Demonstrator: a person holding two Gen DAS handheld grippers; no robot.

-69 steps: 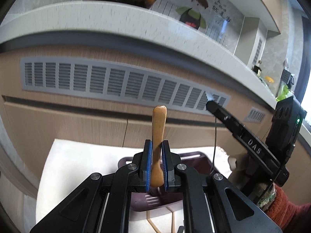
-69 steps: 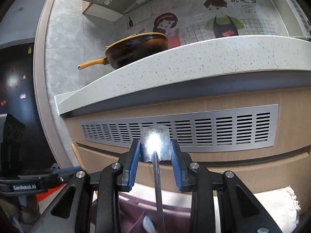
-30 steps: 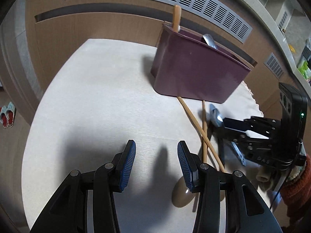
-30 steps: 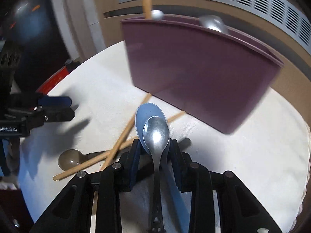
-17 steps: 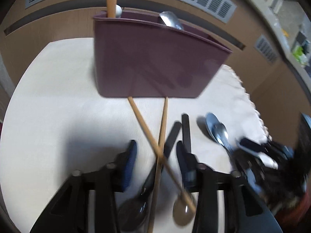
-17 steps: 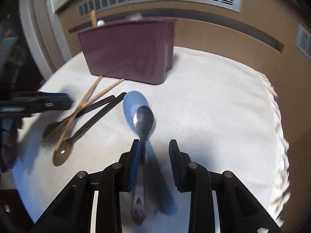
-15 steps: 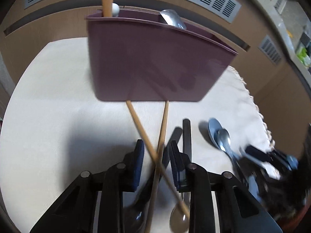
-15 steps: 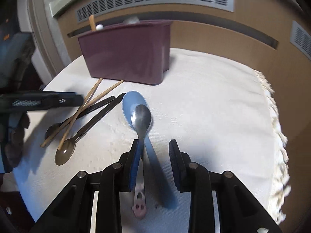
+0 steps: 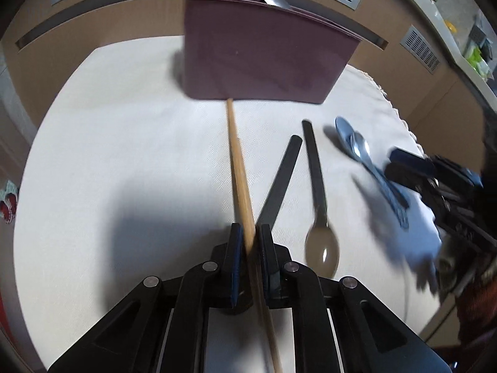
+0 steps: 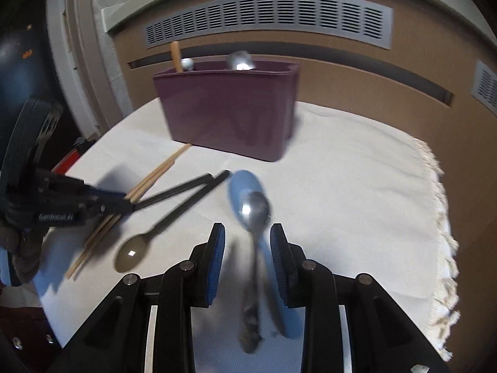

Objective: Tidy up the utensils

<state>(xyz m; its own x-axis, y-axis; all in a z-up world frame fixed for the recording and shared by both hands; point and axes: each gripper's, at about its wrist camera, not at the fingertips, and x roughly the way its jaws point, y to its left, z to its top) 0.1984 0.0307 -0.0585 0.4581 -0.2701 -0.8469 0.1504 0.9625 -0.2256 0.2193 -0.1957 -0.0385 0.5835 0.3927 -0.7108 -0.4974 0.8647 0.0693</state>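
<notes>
Your left gripper (image 9: 248,242), wide open a second ago, now pinches the chopsticks (image 9: 237,158) pointing to the bin (image 9: 264,52) at twelve o'clock, ready to lift, while your right gripper (image 10: 247,242) hovers open around the spoon (image 10: 253,209).

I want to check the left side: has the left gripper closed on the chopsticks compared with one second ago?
Yes. The left gripper was open over bare cloth; now it is shut on the chopsticks, pointing at the purple holder.
</notes>
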